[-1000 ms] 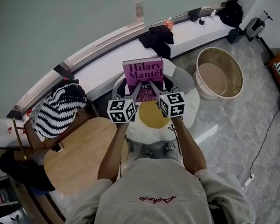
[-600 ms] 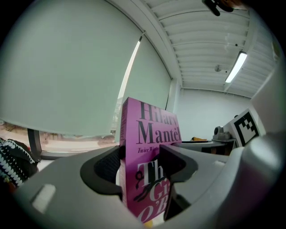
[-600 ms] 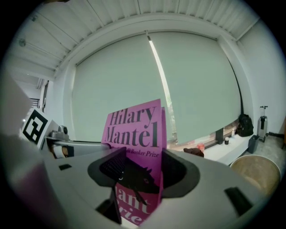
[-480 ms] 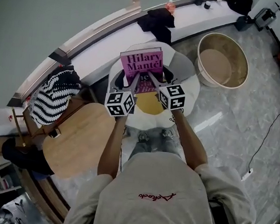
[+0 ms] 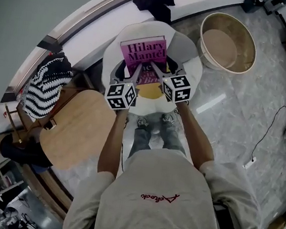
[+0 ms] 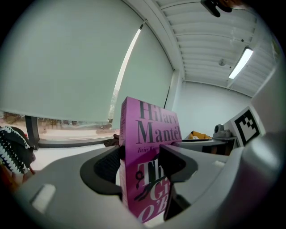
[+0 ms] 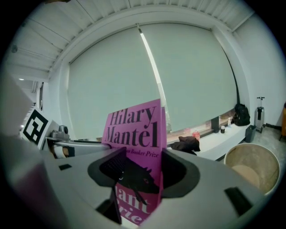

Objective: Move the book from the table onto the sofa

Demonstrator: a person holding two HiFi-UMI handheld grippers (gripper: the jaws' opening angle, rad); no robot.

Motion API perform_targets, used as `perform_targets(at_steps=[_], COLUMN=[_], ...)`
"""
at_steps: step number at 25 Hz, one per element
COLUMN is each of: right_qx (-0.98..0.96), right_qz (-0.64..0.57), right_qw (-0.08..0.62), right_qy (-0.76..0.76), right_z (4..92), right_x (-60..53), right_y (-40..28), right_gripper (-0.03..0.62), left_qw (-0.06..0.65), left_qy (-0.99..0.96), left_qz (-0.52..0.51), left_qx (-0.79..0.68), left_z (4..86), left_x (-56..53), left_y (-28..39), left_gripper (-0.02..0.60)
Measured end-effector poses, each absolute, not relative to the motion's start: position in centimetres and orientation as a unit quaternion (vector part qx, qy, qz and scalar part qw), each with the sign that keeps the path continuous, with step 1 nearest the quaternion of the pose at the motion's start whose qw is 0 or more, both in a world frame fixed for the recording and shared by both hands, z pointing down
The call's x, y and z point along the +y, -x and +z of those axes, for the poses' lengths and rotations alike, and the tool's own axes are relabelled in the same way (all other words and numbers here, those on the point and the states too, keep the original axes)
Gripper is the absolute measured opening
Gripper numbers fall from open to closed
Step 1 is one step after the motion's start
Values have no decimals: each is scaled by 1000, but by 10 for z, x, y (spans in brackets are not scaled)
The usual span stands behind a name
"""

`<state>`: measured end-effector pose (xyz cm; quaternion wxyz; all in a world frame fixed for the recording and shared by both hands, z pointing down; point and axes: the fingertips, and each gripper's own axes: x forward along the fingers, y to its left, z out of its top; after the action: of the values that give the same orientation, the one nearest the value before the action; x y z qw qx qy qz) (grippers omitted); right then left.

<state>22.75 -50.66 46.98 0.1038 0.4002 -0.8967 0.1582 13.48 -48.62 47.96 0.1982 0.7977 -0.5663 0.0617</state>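
Both grippers hold a pink book (image 5: 143,53) upright between them, over the white egg-shaped sofa seat (image 5: 191,63) with its yellow middle (image 5: 149,91). My left gripper (image 5: 135,74) is shut on the book's lower left part and my right gripper (image 5: 156,73) on its lower right part. In the left gripper view the book (image 6: 149,129) stands edge-on between the jaws of the left gripper (image 6: 143,172). The right gripper view has the book's cover (image 7: 134,127) clamped in the right gripper (image 7: 140,172). The book's bottom edge is hidden.
A round wooden table (image 5: 75,135) stands to the left of my legs. A beige tub (image 5: 227,41) sits on the floor at the right. A black-and-white striped bundle (image 5: 42,83) lies at the left, and a dark garment (image 5: 155,1) on the window sill.
Both grippers have carried the book down and forward, closer to the egg-shaped seat. The grip on the book is the same.
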Motion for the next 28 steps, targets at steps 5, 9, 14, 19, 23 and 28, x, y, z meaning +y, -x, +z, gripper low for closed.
perform_targets(at_steps=[5, 9, 14, 19, 23, 28], right_qx=[-891, -885, -874, -863, -857, -848], right_qz=[181, 201, 231, 259, 277, 295], right_qw=[122, 138, 161, 180, 192, 203], right_qy=[-397, -397, -396, -396, -391, -390], right_z=[505, 538, 578, 617, 647, 680], right_x=[-500, -494, -480, -462, -448, -433], right_y=[-230, -230, -232, -240, -244, -254], right_gripper=[250, 250, 250, 250, 249, 247], left_qw=[224, 247, 280, 309, 325, 342], left_qy=[-791, -785, -777, -767, -760, -755], left_qz=[72, 80, 93, 105, 113, 123], left_qx=[-564, -562, -556, -552, -551, -546], left_z=[515, 547, 588, 626, 655, 686], left_x=[-479, -473, -459, -443, -429, -415], left_y=[-138, -138, -140, -147, -151, -160], left_gripper=[268, 268, 268, 268, 268, 268])
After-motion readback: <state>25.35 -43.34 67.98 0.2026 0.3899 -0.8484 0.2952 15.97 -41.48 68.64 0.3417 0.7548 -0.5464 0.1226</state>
